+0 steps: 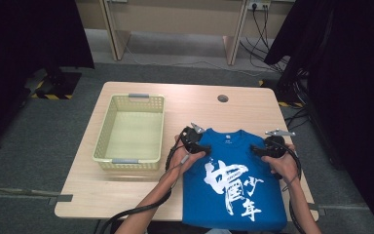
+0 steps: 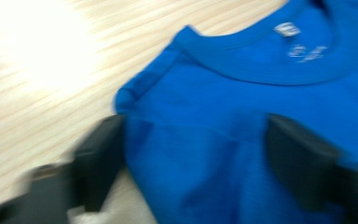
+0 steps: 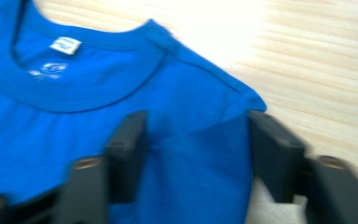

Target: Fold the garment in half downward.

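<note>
A blue T-shirt [image 1: 226,161] with white printed characters lies flat on the right half of the wooden table [image 1: 190,102], collar toward the far side. My left gripper [image 1: 195,141] rests at the shirt's left shoulder. In the left gripper view its jaws [image 2: 196,123] stand apart astride that shoulder corner, with blue cloth [image 2: 205,163] lying between them. My right gripper [image 1: 268,146] is at the right shoulder. Its jaws [image 3: 196,116] also stand apart astride the cloth [image 3: 191,172], which shows a slight crease. The collar label [image 3: 65,45] is visible.
A yellow-green plastic basket [image 1: 129,161] with nothing in it sits on the table's left half. A round cable hole [image 1: 222,98] is near the far edge. The shirt's hem reaches the near table edge. Dark curtains hang at both sides.
</note>
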